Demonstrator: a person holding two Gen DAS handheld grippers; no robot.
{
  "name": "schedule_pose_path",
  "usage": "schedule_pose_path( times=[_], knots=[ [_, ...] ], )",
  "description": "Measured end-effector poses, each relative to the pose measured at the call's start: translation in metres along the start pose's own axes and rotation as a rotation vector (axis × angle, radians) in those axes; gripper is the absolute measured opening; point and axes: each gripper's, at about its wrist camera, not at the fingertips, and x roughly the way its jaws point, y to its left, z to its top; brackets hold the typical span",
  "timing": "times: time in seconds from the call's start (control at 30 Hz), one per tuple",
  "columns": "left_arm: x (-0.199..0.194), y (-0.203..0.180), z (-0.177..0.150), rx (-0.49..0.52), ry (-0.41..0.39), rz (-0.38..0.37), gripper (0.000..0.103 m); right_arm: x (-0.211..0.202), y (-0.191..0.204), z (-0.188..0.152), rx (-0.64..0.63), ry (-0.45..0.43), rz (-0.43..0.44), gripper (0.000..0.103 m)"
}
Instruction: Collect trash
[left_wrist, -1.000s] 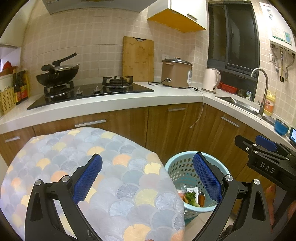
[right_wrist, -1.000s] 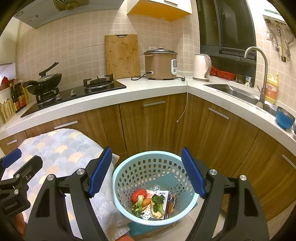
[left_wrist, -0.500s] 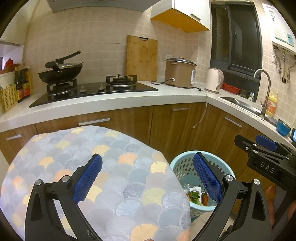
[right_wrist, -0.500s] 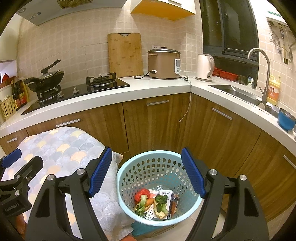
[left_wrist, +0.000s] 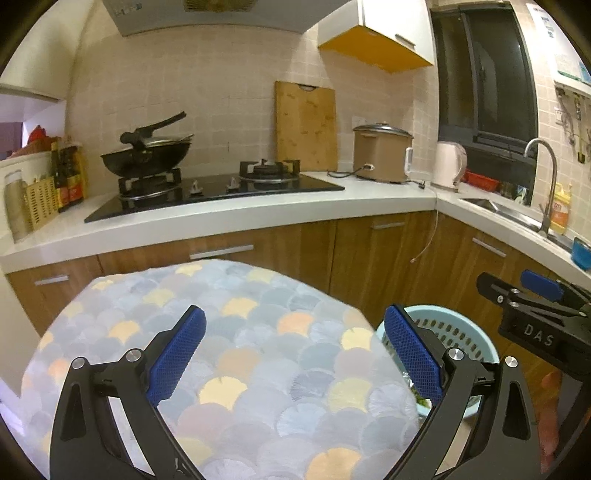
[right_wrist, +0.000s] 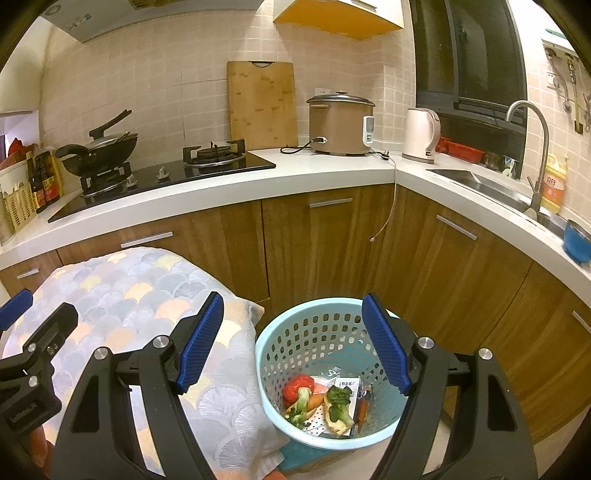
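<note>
A light blue perforated basket stands on the floor by the cabinets, holding vegetable scraps and wrappers. My right gripper hovers above it, open, nothing between its blue pads. In the left wrist view the basket shows only partly, behind the right pad. My left gripper is open and empty over a table draped in a scallop-patterned cloth. The right gripper's body enters that view from the right.
Wooden cabinets under a white counter run behind the basket. On the counter sit a wok, hob, cutting board, rice cooker, kettle and sink. A cord dangles down the cabinet front.
Both views have slid leftward along the counter. The basket has drifted right in each frame, and in the left view it is now mostly hidden behind the right pad. Both grippers stay open.
</note>
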Motion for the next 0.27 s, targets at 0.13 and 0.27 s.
schedule_pose_path(
  times=[0.13, 0.27],
  knots=[
    [0.005, 0.013, -0.002, -0.043, 0.031, 0.009, 0.096, -0.001, 0.007, 0.001, -0.016, -0.001, -0.008, 0.073],
    [0.006, 0.025, -0.004, -0.071, 0.037, 0.016, 0.096, -0.002, 0.014, 0.001, -0.026, -0.001, -0.012, 0.073]
  ],
)
